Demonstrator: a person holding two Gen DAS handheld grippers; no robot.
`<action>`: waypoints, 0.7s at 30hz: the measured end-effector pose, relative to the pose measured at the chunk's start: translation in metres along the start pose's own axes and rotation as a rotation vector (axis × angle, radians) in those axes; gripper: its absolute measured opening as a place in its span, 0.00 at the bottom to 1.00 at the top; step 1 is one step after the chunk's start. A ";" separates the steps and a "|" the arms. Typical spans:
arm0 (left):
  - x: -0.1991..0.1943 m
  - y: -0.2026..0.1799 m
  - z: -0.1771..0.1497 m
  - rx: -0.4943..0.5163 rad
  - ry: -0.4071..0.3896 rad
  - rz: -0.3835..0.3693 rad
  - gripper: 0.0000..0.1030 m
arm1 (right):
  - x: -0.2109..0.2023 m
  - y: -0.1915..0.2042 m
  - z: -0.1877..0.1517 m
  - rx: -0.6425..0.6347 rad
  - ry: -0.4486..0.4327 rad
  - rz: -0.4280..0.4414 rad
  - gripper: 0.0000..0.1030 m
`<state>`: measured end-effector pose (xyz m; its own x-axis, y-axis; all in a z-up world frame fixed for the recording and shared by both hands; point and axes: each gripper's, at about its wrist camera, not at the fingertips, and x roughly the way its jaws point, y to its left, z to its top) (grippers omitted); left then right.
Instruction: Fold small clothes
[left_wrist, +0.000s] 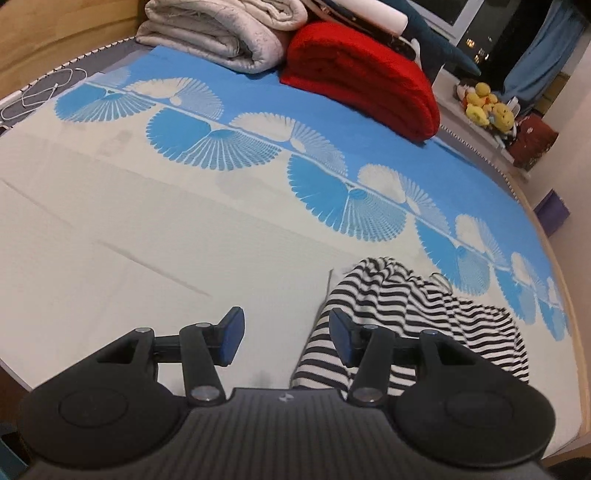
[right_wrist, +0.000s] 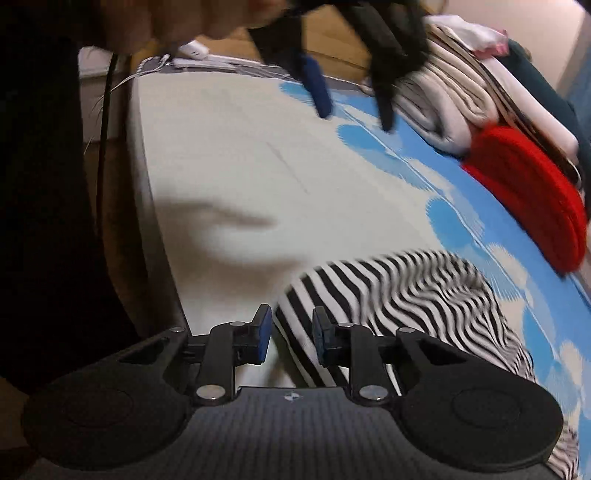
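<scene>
A blue-and-white bedspread (left_wrist: 155, 229) covered the bed, with a red blanket (left_wrist: 365, 77) at its far end. The rumpled striped shirt (left_wrist: 406, 306) lay just ahead-right of the left claw (left_wrist: 286, 334), which gaped wide. The right claw (right_wrist: 291, 338) stood narrowly parted at the shirt's edge, holding nothing.

The garment (left_wrist: 413, 325) is a small knit piece in narrow black and white stripes, lying crumpled and unfolded in a loose heap on the pale part of the bed cover, close to the bed's near edge and just short of the blue fan pattern; its surface is bunched into soft ridges, so the stripes run wavy; one rounded end humps up toward the blue band. In the right wrist view the garment (right_wrist: 399, 295) is blurred, and its lower edge shows a plain white strip.
</scene>
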<state>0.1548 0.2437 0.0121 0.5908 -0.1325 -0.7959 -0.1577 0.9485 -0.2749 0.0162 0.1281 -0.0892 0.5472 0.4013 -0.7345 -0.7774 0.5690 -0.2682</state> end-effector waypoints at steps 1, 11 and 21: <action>0.001 0.001 -0.001 0.002 0.002 0.002 0.54 | 0.008 0.001 0.002 -0.005 0.005 0.000 0.32; 0.006 0.009 0.001 -0.003 0.020 0.016 0.54 | 0.063 -0.003 -0.001 -0.006 0.114 -0.031 0.37; 0.029 0.010 -0.002 -0.113 0.129 -0.135 0.73 | 0.025 -0.043 0.007 0.208 0.022 -0.013 0.16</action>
<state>0.1689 0.2487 -0.0142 0.5072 -0.2989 -0.8083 -0.1761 0.8822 -0.4367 0.0650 0.1186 -0.0921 0.5480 0.3785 -0.7459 -0.6884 0.7106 -0.1451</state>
